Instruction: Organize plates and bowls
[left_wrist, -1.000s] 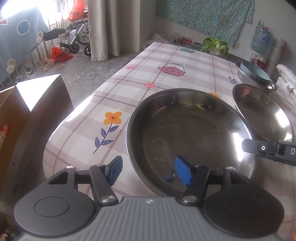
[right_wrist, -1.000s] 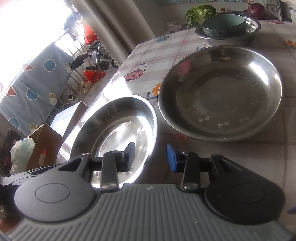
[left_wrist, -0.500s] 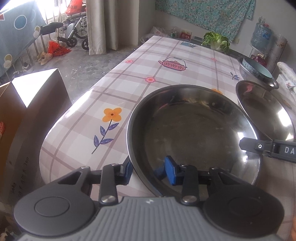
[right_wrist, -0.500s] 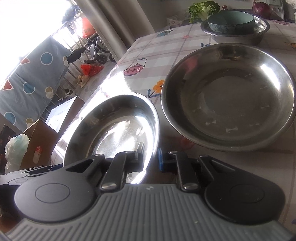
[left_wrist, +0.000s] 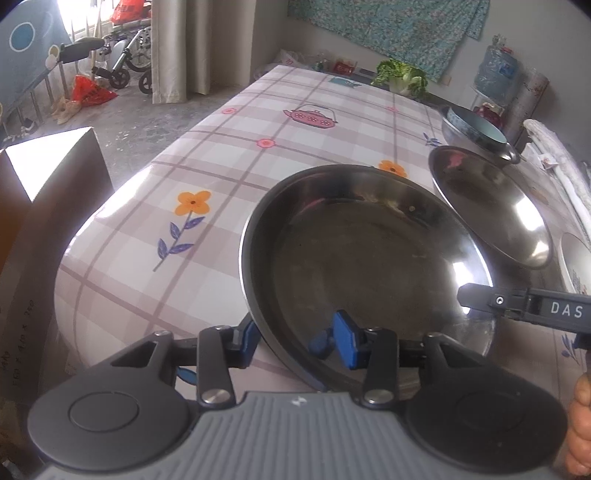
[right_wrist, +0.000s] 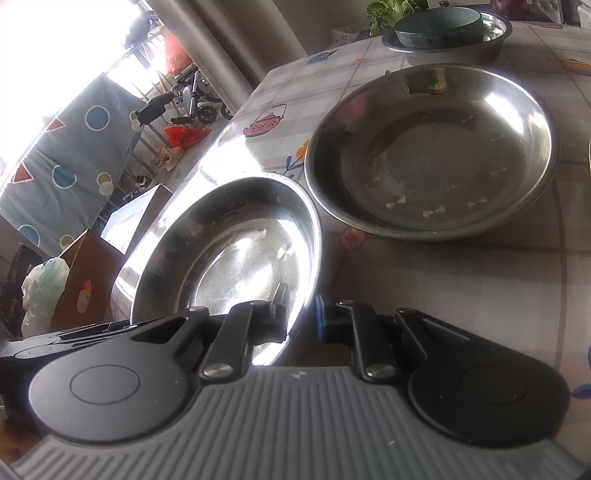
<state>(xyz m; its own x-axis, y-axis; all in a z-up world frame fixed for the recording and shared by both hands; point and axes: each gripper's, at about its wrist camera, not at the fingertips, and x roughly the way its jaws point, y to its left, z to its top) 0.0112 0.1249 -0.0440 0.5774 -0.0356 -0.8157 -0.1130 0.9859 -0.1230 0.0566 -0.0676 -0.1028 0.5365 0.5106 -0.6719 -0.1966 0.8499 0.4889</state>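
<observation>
Both grippers have just closed in on the near round steel plate (left_wrist: 362, 258): right gripper (right_wrist: 301, 314) pinches its rim, left gripper (left_wrist: 295, 338) straddles it loosely, jaws reopening — a one-sided grip. Lifted so, the plate could tip and strike the second steel plate (right_wrist: 432, 147) just beside it.

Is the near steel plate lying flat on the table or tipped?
Tipped. In the right wrist view the near steel plate rises off the tablecloth, its rim clamped by the right hand-held gripper.

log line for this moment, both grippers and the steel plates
left gripper: jaws just widened, straddling near plate rim | right gripper: shut on near plate rim | second plate: flat on table
</observation>
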